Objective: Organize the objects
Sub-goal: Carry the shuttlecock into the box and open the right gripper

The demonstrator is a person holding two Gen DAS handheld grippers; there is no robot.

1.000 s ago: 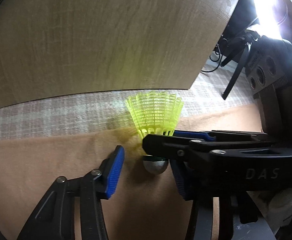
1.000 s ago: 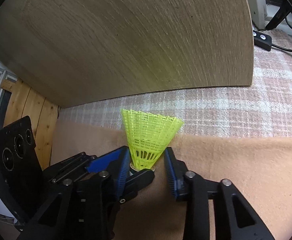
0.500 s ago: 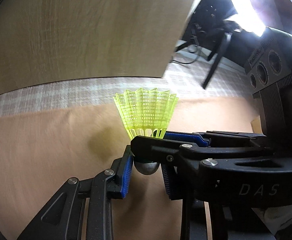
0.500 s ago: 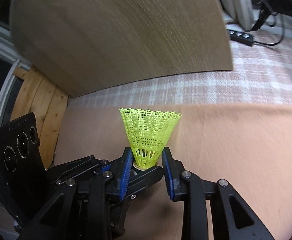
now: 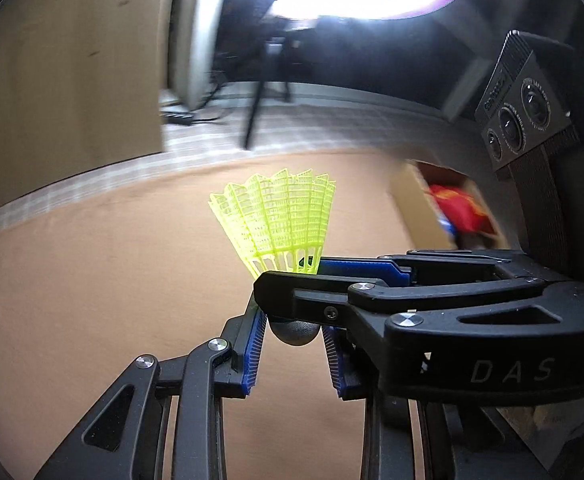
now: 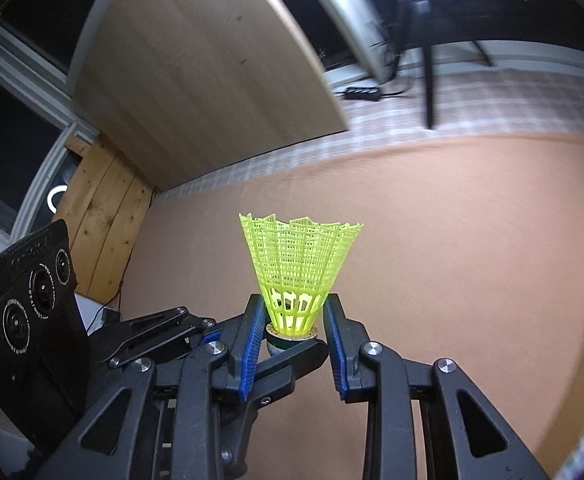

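Both sets of jaws are clenched on one yellow shuttlecock (image 5: pixel 278 220), and it hangs clear of the peach-coloured surface (image 5: pixel 92 280) below. The left gripper (image 5: pixel 292 330) pinches the rounded grey cork head (image 5: pixel 295 331) between its blue pads (image 5: pixel 252 350). The right gripper (image 6: pixel 293 330) bites just above that, on the collar at the foot of the mesh skirt. In the left wrist view its black finger (image 5: pixel 331 292) comes in from 3 o'clock and crosses right over the cork.

The shuttlecock's long axis runs straight out along the fingers of both grippers. The cork sits deep between the pads and the open skirt flares away toward 12 o'clock in each view. So neither hand is nearer than the other; they meet on the same small base, crossing each other.

Farther out, at 2 o'clock from the left jaws, an open cardboard box (image 5: pixel 415 208) sits with something red (image 5: pixel 457 206) inside. Its contents are too blurred to name. I would guess that box is where the shuttlecock is bound, which would mean carrying it toward the right side. A tall wooden panel (image 6: pixel 212 80) stands at 11 o'clock, with checked fabric (image 6: pixel 451 112) beyond the peach surface.
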